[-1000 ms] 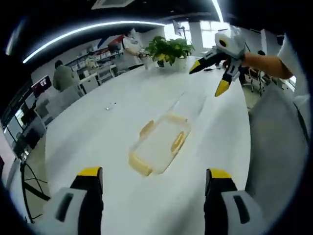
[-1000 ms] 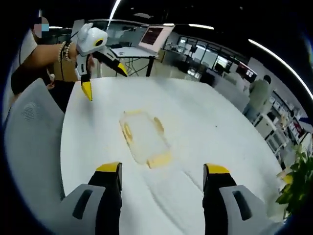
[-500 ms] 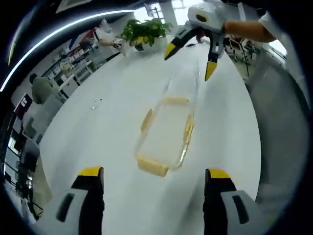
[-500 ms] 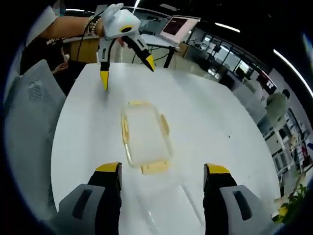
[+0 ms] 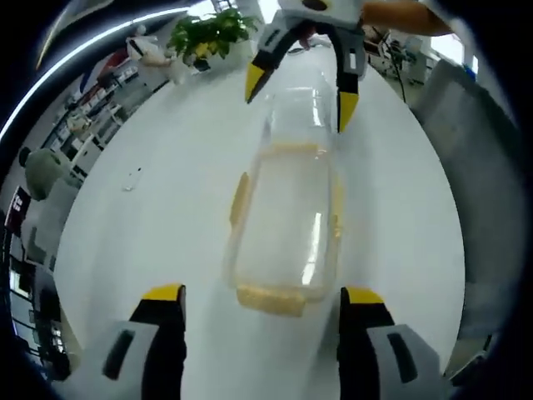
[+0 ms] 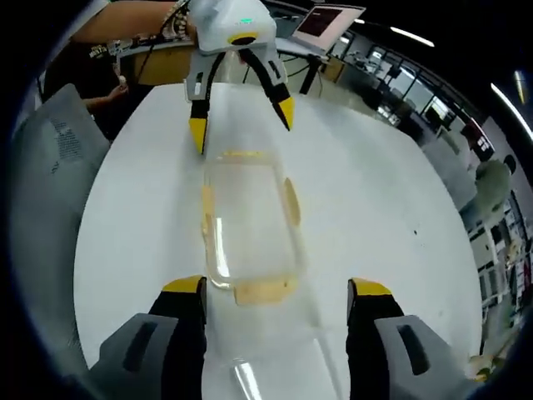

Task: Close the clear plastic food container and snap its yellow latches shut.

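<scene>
A clear plastic container [image 5: 283, 225] [image 6: 250, 221] with yellow latches [image 5: 270, 298] on its rim sits open on the white table [image 5: 166, 150]. Its clear lid [image 5: 296, 108] [image 6: 271, 367] lies flat on the table at the end nearest my right gripper. My left gripper [image 5: 262, 296] stands open at one short end, its fingertips either side of the near latch. It appears across the container in the right gripper view [image 6: 241, 123]. My right gripper [image 6: 276, 287] is open at the opposite end, above the lid, and faces me in the left gripper view [image 5: 300, 93].
A grey chair [image 5: 475, 167] [image 6: 50, 167] stands at the table's edge. A potted plant [image 5: 212, 32] sits at the table's far end. A small object [image 5: 132, 179] lies on the table to one side. Desks, a monitor [image 6: 325, 21] and a seated person [image 6: 495, 179] are beyond.
Both grippers have come in toward the container from its two short ends and now face each other across it. The container and lid have stayed in place.
</scene>
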The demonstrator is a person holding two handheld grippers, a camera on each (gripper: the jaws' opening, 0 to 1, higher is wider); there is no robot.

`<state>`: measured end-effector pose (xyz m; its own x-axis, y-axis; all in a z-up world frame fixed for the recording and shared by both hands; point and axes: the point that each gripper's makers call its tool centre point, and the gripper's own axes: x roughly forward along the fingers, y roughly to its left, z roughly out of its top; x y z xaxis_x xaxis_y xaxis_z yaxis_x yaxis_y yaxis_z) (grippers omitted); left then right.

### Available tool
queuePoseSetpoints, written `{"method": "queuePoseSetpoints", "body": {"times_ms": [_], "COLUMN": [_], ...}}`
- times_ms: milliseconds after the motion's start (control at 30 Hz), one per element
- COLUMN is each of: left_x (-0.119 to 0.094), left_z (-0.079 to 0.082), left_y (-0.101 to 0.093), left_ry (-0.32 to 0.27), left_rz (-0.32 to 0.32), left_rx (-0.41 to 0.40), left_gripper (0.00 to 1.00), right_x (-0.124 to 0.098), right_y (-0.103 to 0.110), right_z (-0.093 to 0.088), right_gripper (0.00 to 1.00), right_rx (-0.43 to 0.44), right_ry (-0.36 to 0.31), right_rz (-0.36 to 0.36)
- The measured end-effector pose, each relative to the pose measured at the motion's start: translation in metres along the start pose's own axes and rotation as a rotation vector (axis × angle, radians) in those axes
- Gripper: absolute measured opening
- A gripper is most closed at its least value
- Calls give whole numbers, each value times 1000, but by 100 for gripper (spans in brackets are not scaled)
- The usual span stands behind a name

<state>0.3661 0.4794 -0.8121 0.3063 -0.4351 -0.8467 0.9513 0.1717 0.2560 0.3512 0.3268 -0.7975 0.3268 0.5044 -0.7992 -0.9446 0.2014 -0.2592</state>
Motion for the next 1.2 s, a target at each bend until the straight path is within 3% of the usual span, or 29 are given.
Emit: {"method": "queuePoseSetpoints", "body": {"times_ms": [300,333,700,933,1000,1200], "left_x": [16,18,24,24,24,23], "left_z": [-16,-17,-12,-14,-16,-17], "left_y": [4,3,-7,-12,-17,-20], "left_ry": [75,75,71,73,80,69], "left_rz": [-63,-71,-150,-194,-230,-270], "left_rx": [37,39,89,75,35,26], "left_gripper": [68,68,58,51,48,45], "right_x": [17,18,33,38,37,38], "right_y": [0,6,9,12,18,17], "right_z": [-8,-13,-26,-28,-29,-29], "right_gripper": [64,65,55,45,41,40], "right_rx": [5,17,-69,-85,-85,-70], "right_ry": [39,67,137,165,172,177], "right_rz": [79,119,170,219,252,264]}}
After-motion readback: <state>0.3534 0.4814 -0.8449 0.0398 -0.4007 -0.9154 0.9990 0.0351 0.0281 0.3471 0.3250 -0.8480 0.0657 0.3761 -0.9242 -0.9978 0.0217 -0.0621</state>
